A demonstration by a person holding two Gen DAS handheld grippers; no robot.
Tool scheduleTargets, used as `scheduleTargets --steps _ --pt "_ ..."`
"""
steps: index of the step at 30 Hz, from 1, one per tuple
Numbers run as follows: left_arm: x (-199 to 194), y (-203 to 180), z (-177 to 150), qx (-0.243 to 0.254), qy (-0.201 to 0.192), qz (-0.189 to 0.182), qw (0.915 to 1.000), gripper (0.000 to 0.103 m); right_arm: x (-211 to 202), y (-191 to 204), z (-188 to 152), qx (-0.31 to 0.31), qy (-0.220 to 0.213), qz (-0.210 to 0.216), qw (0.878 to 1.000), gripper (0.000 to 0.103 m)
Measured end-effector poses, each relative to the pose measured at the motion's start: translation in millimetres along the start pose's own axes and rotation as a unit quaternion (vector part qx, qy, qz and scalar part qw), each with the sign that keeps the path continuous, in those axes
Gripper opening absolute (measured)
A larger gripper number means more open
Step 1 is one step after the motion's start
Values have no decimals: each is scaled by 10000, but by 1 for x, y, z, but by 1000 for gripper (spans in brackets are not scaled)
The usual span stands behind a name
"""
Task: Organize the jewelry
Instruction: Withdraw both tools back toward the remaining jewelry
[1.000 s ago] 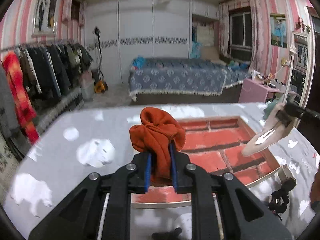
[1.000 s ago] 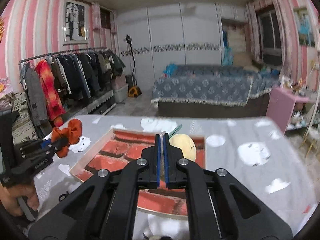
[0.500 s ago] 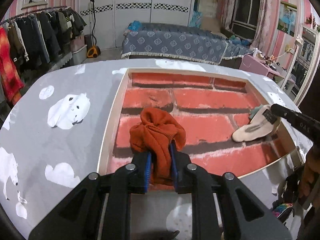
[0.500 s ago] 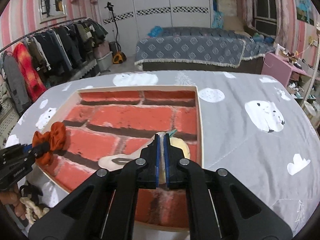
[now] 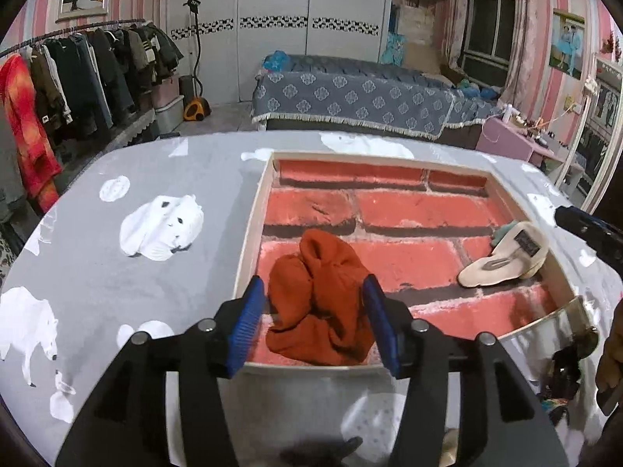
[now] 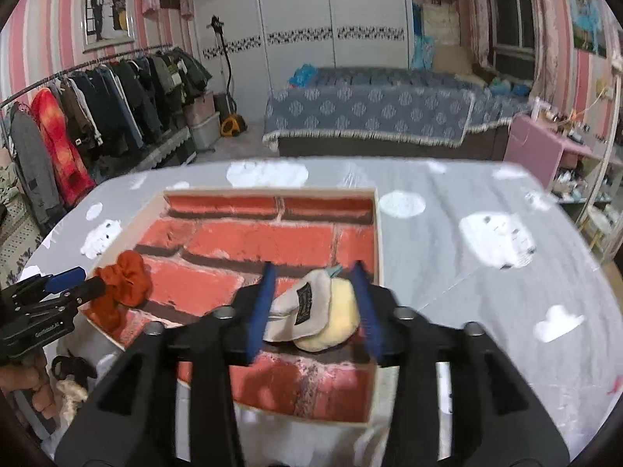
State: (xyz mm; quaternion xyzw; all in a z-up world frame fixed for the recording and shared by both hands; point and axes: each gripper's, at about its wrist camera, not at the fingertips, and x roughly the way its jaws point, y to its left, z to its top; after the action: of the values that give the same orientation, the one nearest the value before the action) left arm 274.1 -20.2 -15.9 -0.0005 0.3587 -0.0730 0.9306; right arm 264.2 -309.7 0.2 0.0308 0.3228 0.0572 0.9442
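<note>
Dim indoor light is filling both fisheye views, with black corners curving the room's edges. The window [image 5: 486, 29] is showing dark. The left view is staying sharp; the right view is smearing with blur across the tablecloth [image 6: 486, 272].

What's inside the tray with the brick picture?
Inside the tray lie an orange scrunchie near the left hand-held gripper and a cream hair clip with a yellow puff. A teal bit peeks out behind; the clip covers the rest.
</note>
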Motion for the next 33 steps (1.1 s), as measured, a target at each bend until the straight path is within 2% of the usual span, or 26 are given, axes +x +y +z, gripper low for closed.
scheduleTargets --steps 5,8,12,15,18,22,26,33 --pt "-50 8 -3 44 -420 63 9991 53 -58 -7 -2 -79 -421 -95 9990 45" --pt "-84 11 -16 132 -705 167 9973 61 -96 -14 -17 -78 -645 -160 9978 53" --pt "-122 13 -49 156 -927 303 9951 63 -140 -21 -55 -52 -753 -178 9970 56" --pt "-143 11 -79 102 -992 235 9947 63 -159 -19 -87 0 -721 -223 9971 56" --pt "-154 8 -107 54 -965 274 9949 63 -173 -14 -120 24 -666 -258 9974 56" --pt "-155 -1 -130 56 -711 216 9972 67 -180 -6 -151 -173 -488 -308 9982 57" --pt "-150 -10 -137 60 -540 103 9985 68 -179 -9 -164 36 -339 -204 9992 58" --pt "-149 -17 -141 105 -482 38 9988 68 -177 1 -165 -59 -295 -155 9994 58"
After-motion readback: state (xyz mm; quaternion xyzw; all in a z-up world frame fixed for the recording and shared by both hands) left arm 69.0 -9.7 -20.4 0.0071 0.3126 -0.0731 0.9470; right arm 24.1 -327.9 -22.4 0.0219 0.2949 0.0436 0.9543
